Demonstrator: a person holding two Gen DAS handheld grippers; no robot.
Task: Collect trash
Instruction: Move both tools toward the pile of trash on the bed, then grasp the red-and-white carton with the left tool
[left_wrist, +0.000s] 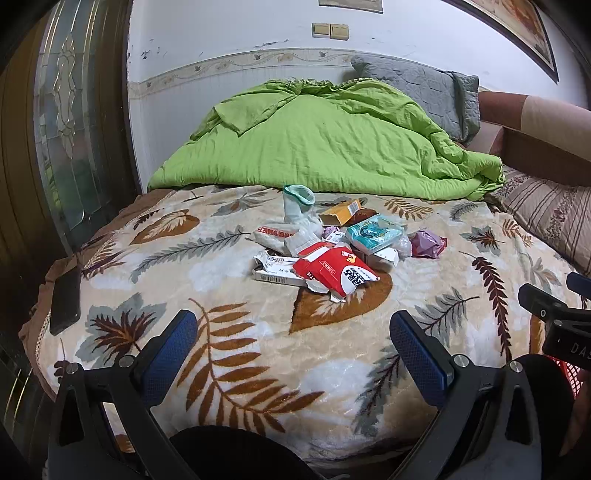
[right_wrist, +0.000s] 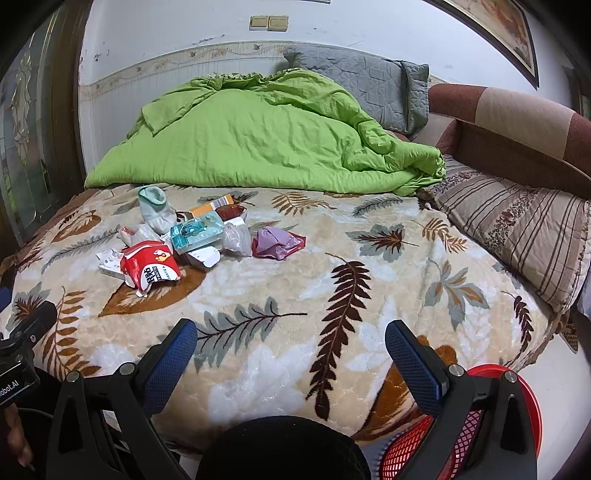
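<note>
Left claw: the left claw (left_wrist: 293, 341) is wide open and holds nothing. It hangs over the bed, a little way back from the trash.
Right claw: the right claw (right_wrist: 291, 347) is wide open too, and empty. It is over the bed, with the trash ahead and to its left.
Trash: the trash pile (left_wrist: 332, 243) sits in the middle of the blanket (left_wrist: 258, 354). It has a red packet (left_wrist: 338, 271), a blue-green pack (left_wrist: 371, 230), a purple wrapper (right_wrist: 277, 242) and an orange box (left_wrist: 340, 212).
Sock: a pale sock (left_wrist: 299, 210) lies in the pile. I think a claw could grab it by mistake, and it may not be trash.
Slip risk: the packets are thin and lie on top of each other. A claw could pinch the fluffy blanket or pull up two things at once.
Basket: a red basket (right_wrist: 476, 417) stands on the floor by the right claw. Light trash could miss it and fall.
Phone: a dark phone (left_wrist: 64, 302) lies near the bed's left edge.
Room: a green quilt (left_wrist: 317, 144), a grey pillow (left_wrist: 421, 88), a white wall and a glass door (left_wrist: 62, 122).
</note>
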